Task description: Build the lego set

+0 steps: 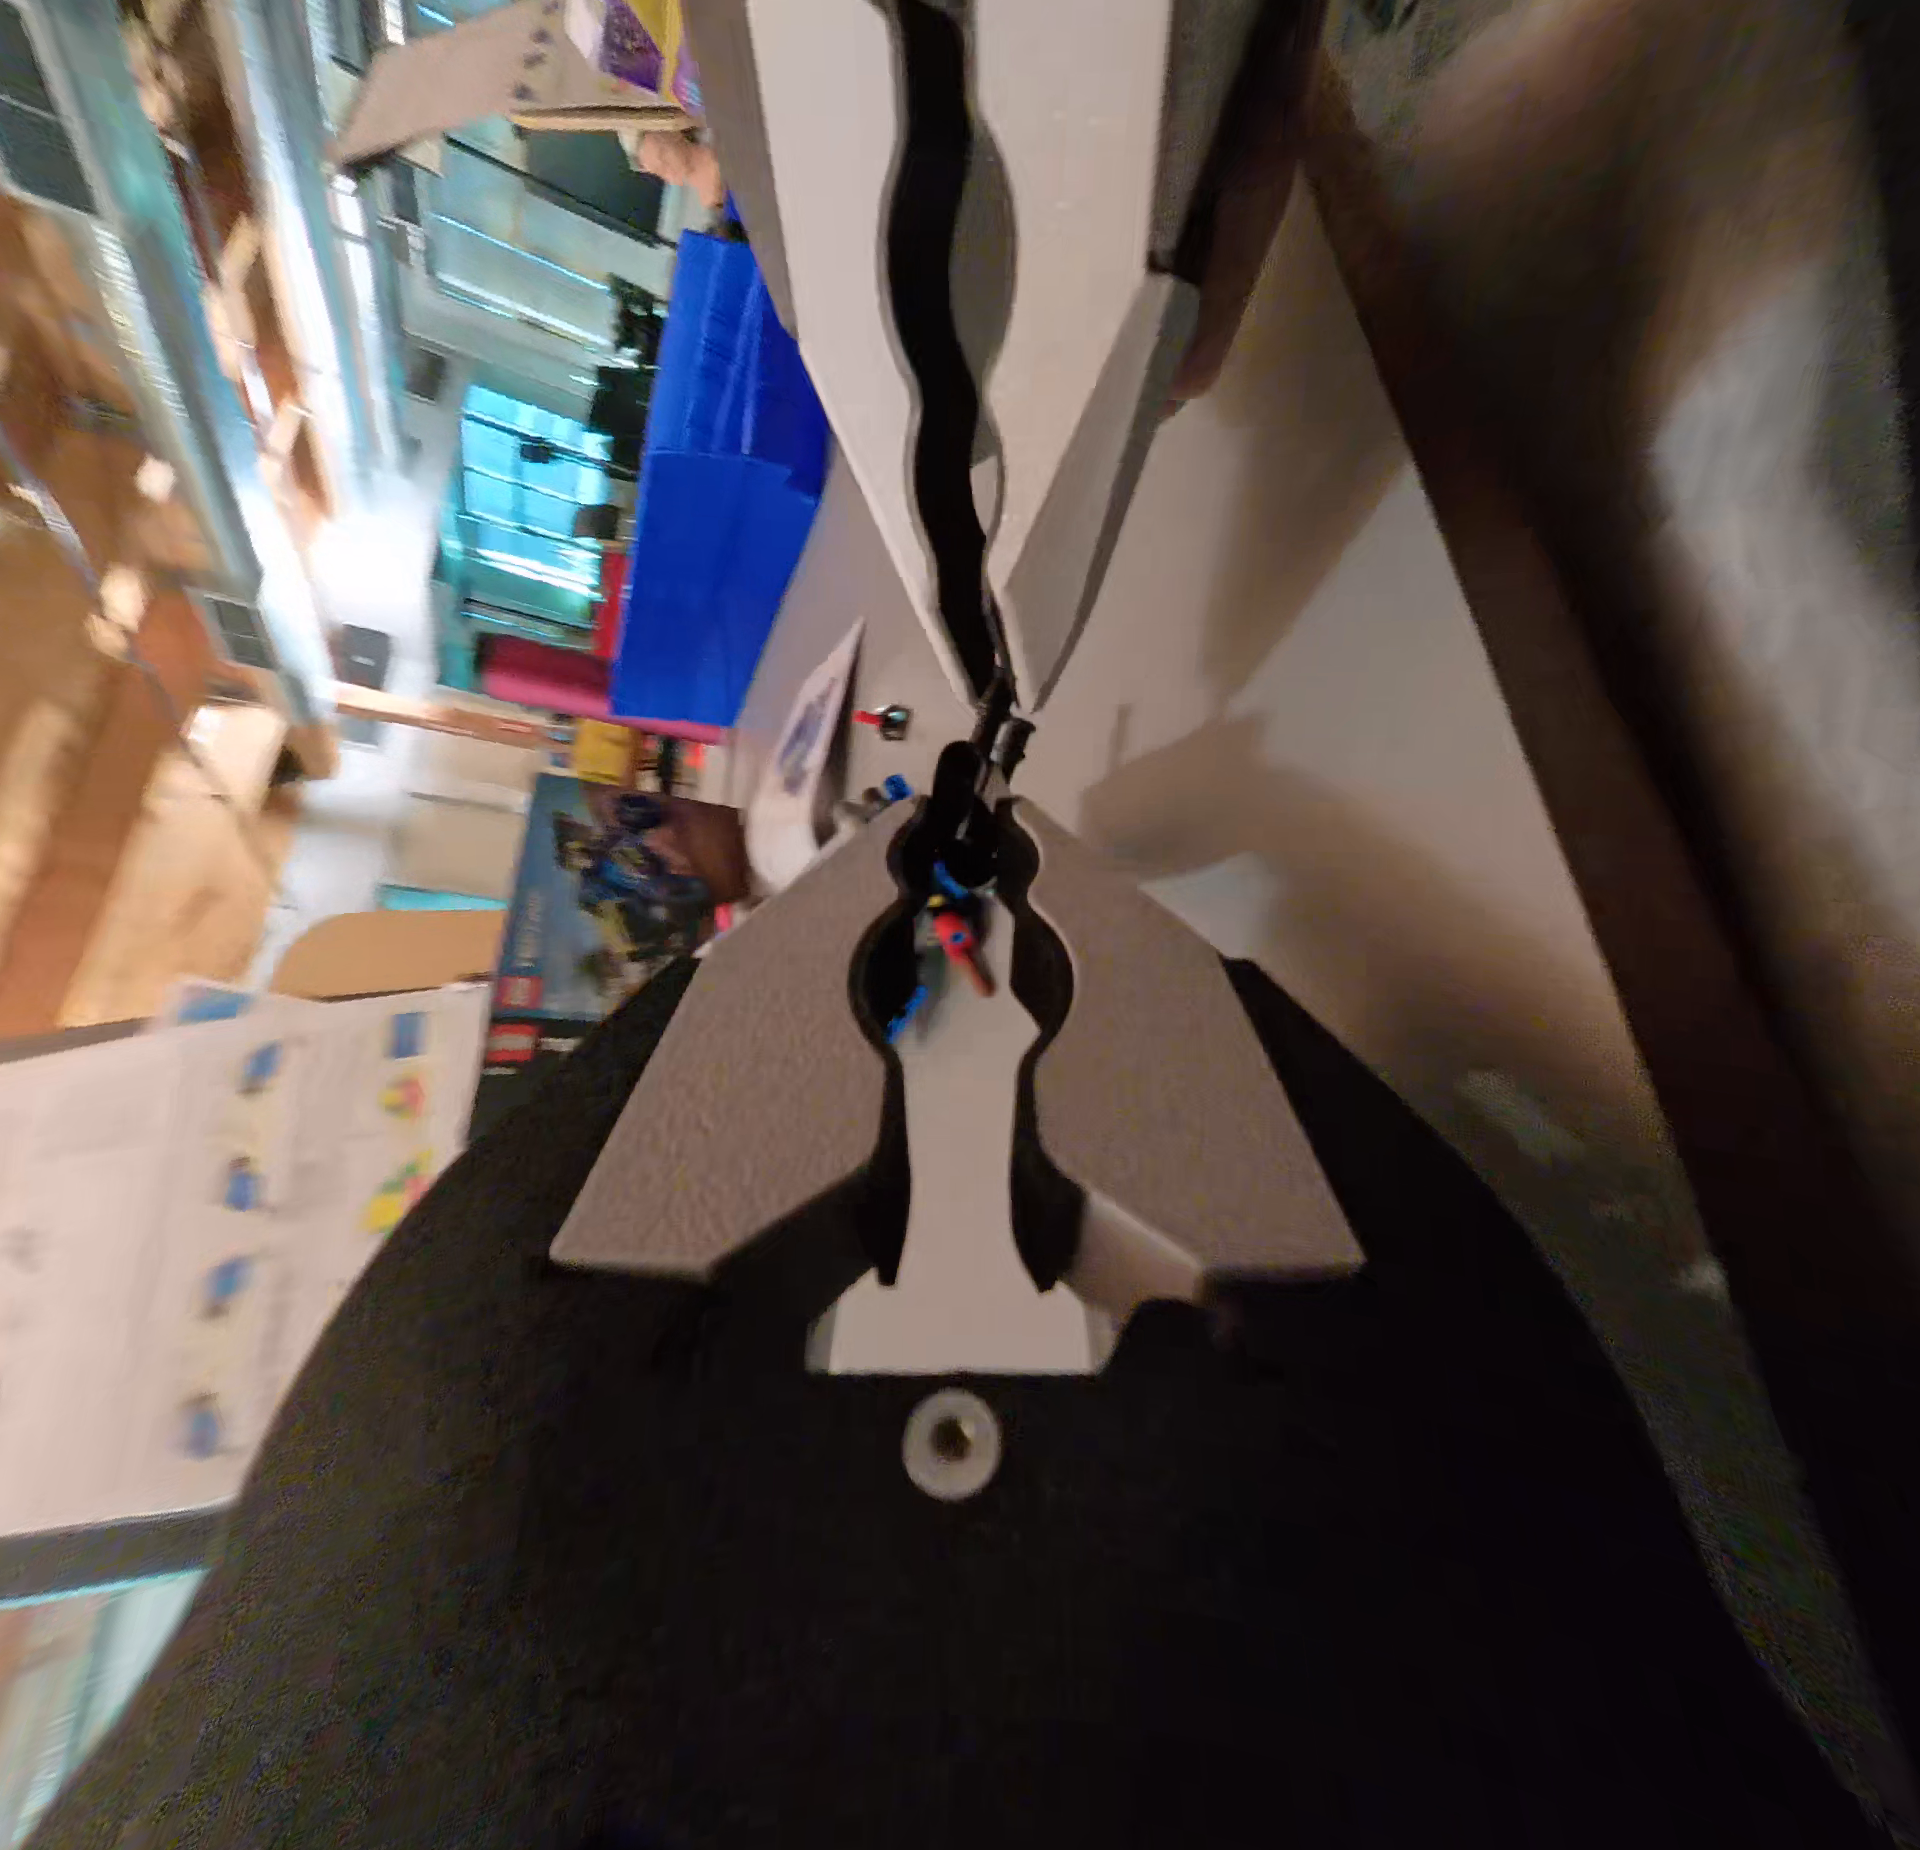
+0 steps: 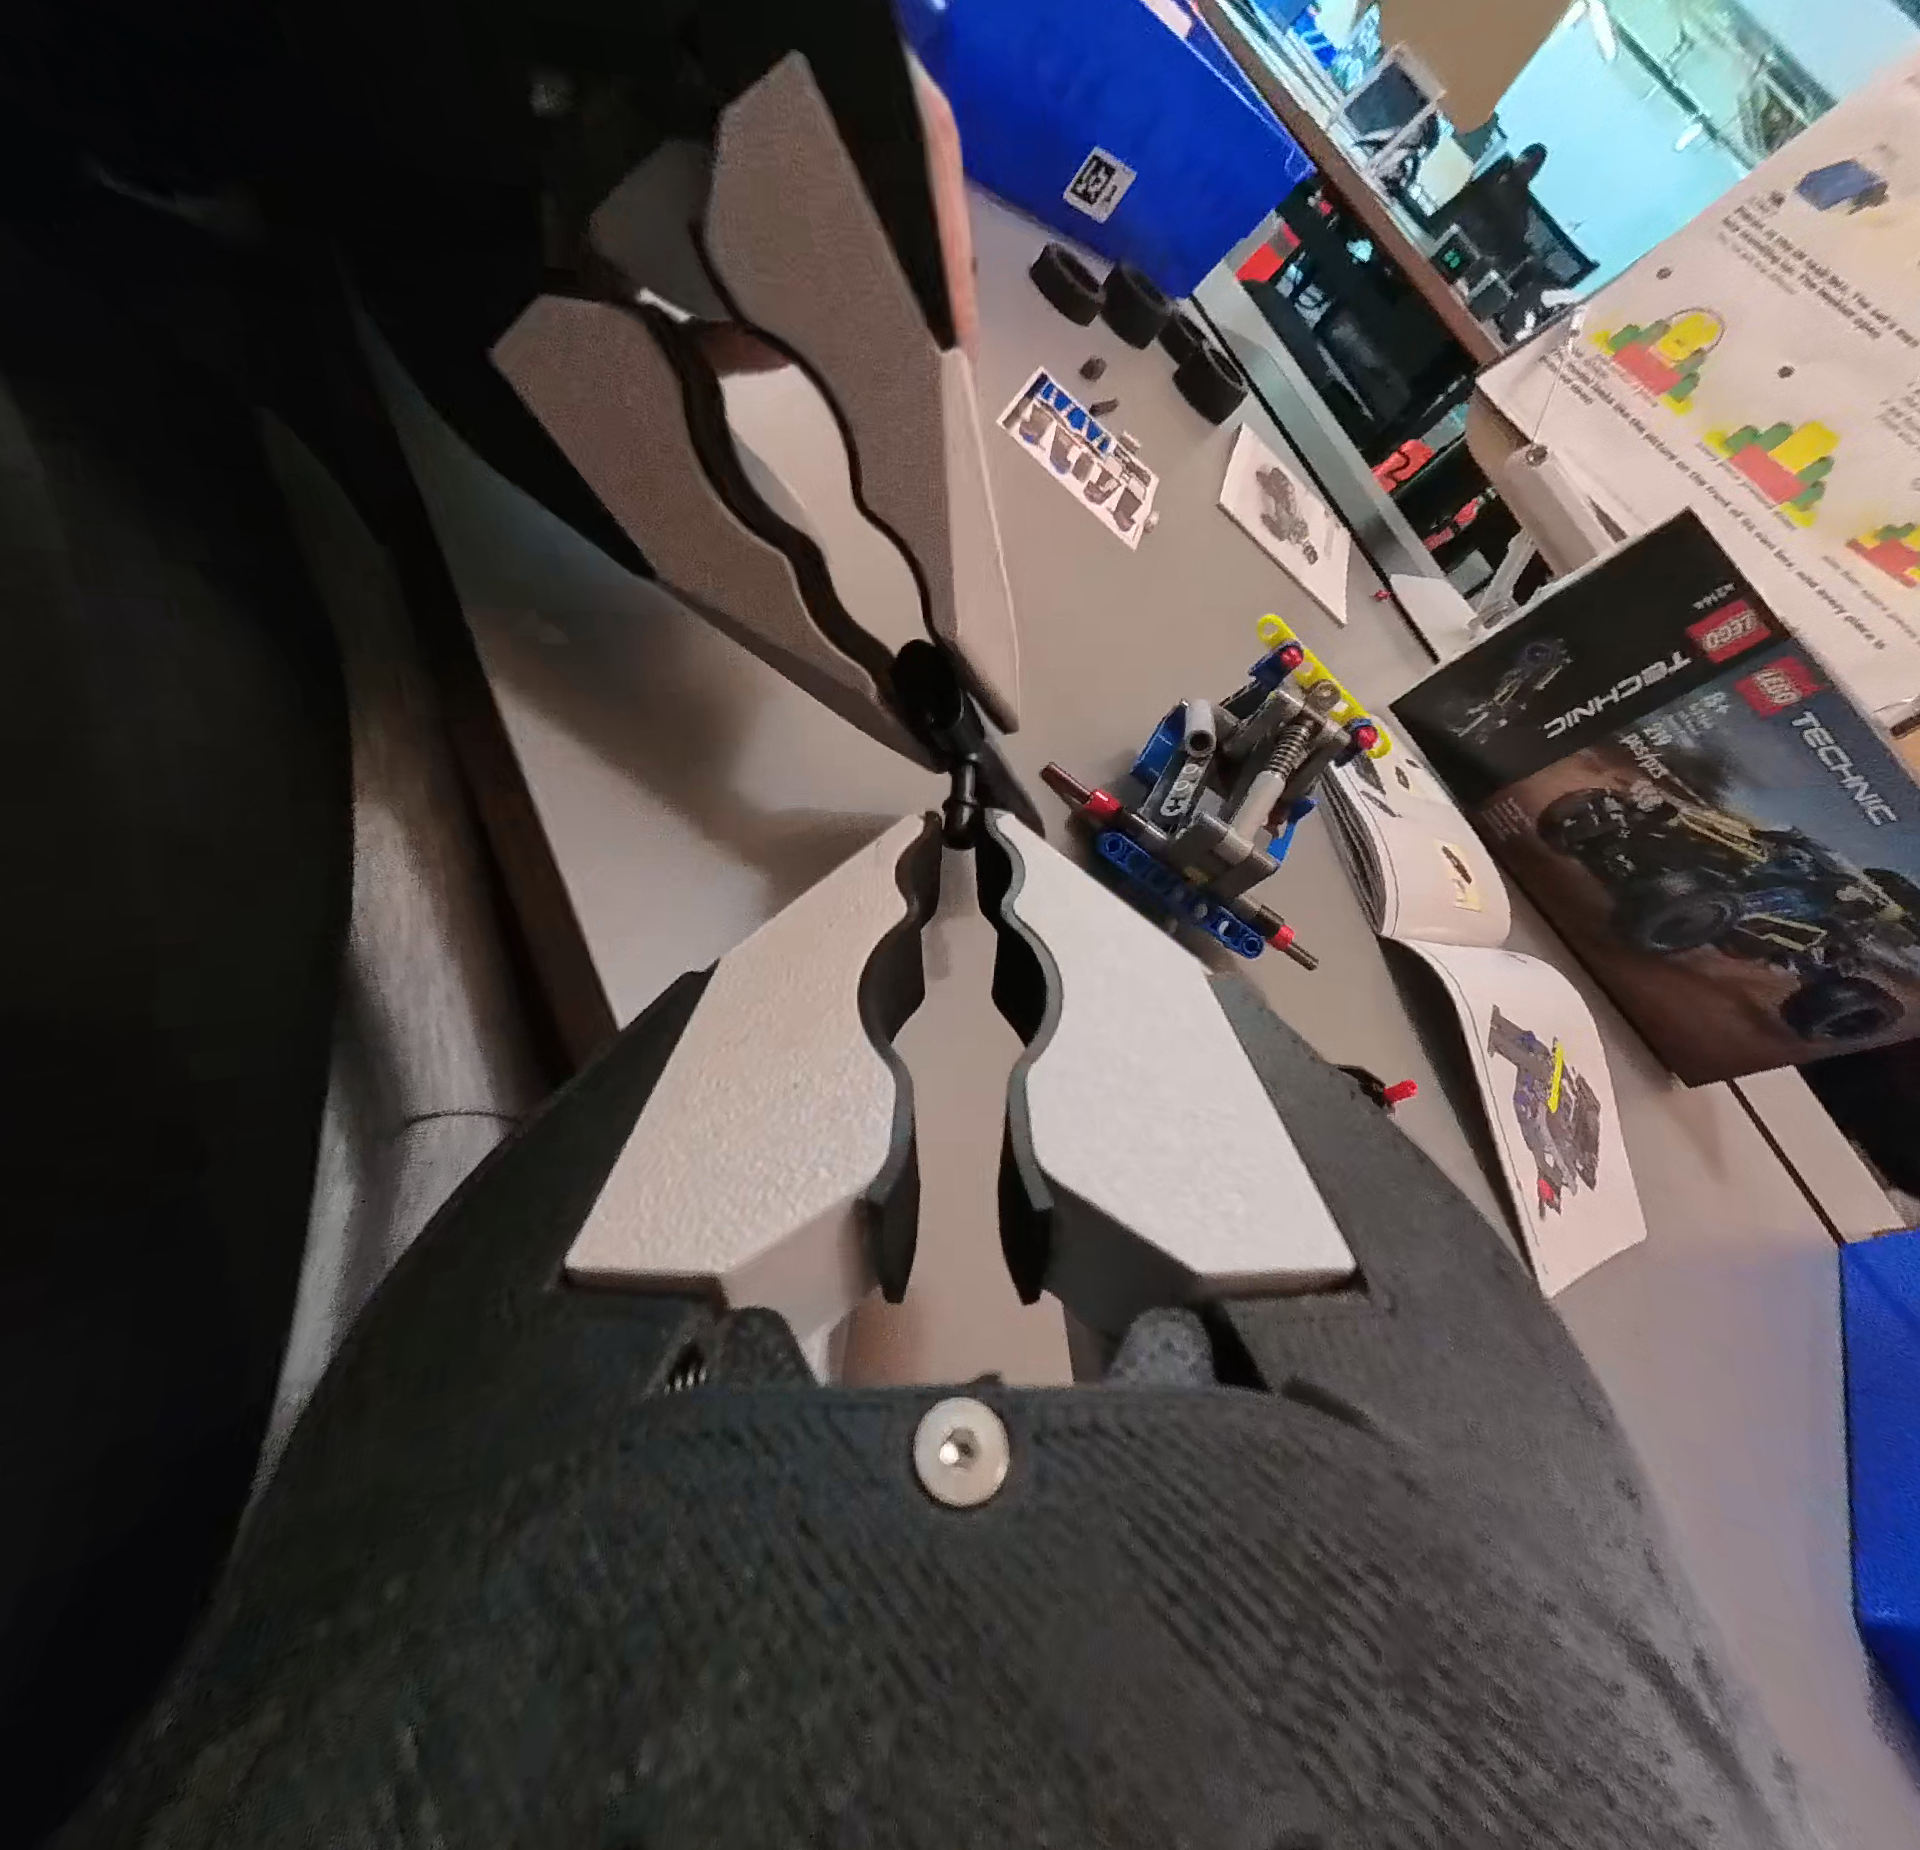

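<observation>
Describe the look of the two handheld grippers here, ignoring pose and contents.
Both match: the left gripper and right gripper have flat pale grey fingers with wavy black inner pads, on textured black bodies, each with a silver screw at centre.

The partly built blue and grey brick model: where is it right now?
In the right wrist view the brick model stands on the grey table, just right of the gripper tips, left of the open booklet and kit box.

Black connector (image 2: 956,761); blue bin (image 2: 1091,107) (grey table (image 2: 1143,657)).

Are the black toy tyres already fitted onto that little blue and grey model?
No. The black tyres sit loose on the table by the blue bin, apart from the blue and grey model.
</observation>
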Motion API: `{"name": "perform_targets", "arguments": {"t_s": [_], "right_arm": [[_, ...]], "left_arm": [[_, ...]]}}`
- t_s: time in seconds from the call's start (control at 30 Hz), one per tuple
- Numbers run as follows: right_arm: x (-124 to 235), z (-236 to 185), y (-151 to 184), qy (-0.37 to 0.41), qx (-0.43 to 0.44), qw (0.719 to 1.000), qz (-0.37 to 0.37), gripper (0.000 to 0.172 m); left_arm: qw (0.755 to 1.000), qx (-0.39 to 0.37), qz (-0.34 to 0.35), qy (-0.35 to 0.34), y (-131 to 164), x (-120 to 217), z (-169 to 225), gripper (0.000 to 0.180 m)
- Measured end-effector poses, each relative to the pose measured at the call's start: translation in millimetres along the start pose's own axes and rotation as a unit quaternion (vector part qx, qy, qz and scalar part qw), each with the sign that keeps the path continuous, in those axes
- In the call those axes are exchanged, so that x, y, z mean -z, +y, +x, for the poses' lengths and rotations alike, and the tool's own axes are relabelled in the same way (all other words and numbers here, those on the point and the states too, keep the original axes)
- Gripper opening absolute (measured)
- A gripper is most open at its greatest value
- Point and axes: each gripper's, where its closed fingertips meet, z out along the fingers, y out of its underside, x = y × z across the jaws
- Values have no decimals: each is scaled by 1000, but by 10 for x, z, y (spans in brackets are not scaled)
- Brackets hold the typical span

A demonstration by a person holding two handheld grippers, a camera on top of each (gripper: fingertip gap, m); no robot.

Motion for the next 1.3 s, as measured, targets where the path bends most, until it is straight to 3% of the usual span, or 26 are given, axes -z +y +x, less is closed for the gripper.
{"name": "perform_targets", "arguments": {"t_s": [0.1, 0.27, 0.5, 0.6, 0.8, 0.9, 1.07, 1.17, 1.3], "right_arm": [[-33, 77, -11, 18, -29, 999, -5, 4], [4, 219, -260, 39, -92, 993, 69, 4], [-78, 190, -225, 25, -56, 997, 44, 4], [-101, 195, -198, 10, -83, 995, 48, 4], [-111, 347, -269, -6, -171, 982, 76, 4], [-78, 476, -337, -10, -280, 953, 117, 4], [7, 495, -519, -59, -439, 872, 209, 4], [48, 456, -551, -89, -511, 822, 234, 4], [127, 445, -567, -123, -586, 755, 269, 3]], "left_arm": [[998, -21, -4, -52, 17, -8, -103, 7], [992, 27, 24, -122, -53, 112, -404, 7], [997, -25, -13, -72, 30, 112, -359, 5], [999, -1, -17, -38, 66, 92, -344, 6], [991, 96, -4, -89, 69, 206, -596, 17], [975, 203, 33, -88, 10, 305, -675, 15], [934, 349, 65, -34, -78, 303, -625, 10], [939, 337, 73, -20, -169, 284, -604, 7], [952, 306, 31, -2, -148, 186, -490, 9]]}}
